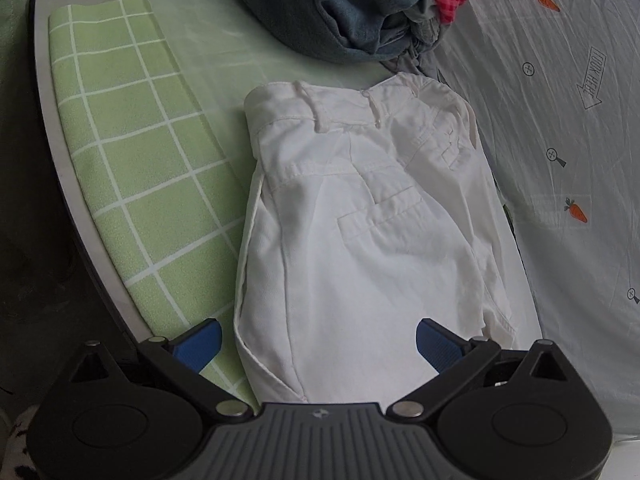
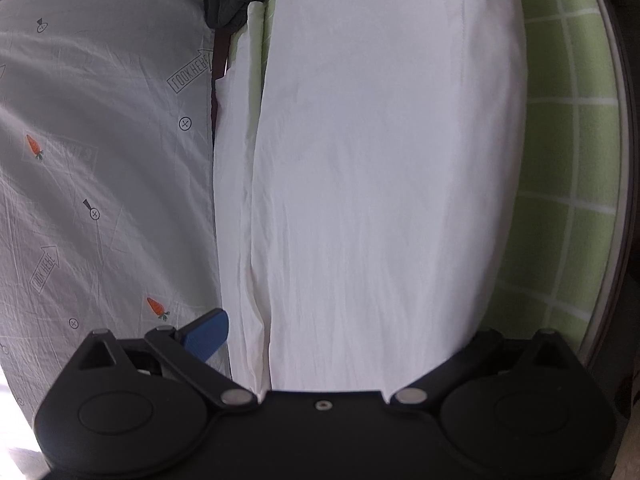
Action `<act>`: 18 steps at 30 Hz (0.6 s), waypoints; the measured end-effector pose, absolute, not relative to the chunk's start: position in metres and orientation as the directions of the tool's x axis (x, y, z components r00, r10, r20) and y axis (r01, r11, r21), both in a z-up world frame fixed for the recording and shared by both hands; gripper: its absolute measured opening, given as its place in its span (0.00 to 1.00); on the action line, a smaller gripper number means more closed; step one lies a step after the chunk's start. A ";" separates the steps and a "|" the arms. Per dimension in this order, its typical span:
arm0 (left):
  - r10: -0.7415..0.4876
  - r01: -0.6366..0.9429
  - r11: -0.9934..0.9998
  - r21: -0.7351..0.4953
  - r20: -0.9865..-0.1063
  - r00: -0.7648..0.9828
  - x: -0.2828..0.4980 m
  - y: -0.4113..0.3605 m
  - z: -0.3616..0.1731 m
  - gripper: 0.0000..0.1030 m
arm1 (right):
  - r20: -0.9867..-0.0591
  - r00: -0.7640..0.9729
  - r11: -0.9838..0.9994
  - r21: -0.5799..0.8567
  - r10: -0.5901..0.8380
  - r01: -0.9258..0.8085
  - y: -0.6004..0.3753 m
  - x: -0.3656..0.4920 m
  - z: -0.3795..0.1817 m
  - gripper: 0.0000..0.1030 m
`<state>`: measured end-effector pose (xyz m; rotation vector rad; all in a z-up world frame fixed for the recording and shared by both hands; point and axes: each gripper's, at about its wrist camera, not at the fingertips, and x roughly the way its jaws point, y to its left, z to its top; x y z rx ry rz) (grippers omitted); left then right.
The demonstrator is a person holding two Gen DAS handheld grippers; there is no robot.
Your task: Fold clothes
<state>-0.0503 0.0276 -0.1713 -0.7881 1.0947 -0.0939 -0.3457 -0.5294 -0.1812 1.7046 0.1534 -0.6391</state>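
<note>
White trousers [image 1: 360,216] lie on the green checked mat [image 1: 132,168], waistband and belt loops at the far end from the left wrist view, back pocket flaps up, legs apparently already laid one over the other; in the right wrist view the trouser fabric [image 2: 380,184] runs long and fairly flat away from the camera, with a loose strip of edge on its left side. Left gripper [image 1: 318,346] is spread wide, blue pads straddling the near part of the garment, nothing held. Right gripper [image 2: 332,344]: left blue pad visible and well out to the side over the carrot-print sheet [image 2: 100,140]; right finger is hidden by the cloth, so it reads as wide but I can't tell if that finger is under or on the fabric. Risks, my read: a pinch from here may take only the top layer, so the leg underneath drags and the fold skews. That loose left edge could roll under and crease. The pile of unfolded clothes [image 1: 348,12] sits near the waistband, just touching or nearly so; folding toward it could snag the grey piece or push the trousers off the mat onto the sheet.
</note>
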 end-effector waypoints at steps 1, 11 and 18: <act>-0.425 -0.305 0.733 -0.608 -0.760 0.492 -0.048 0.027 -0.171 0.98 | -0.492 0.834 -0.262 0.863 -0.248 0.431 -0.536 -0.350 -0.182 1.00; -0.261 -0.415 0.719 -0.557 -0.770 0.582 -0.039 0.024 -0.168 0.73 | -0.542 0.702 -0.308 0.840 -0.462 0.446 -0.615 -0.432 -0.174 1.00; -0.148 -0.542 0.636 -0.550 -0.776 0.613 -0.046 0.030 -0.171 0.39 | -0.593 0.625 -0.366 0.805 -0.508 0.466 -0.671 -0.458 -0.173 0.79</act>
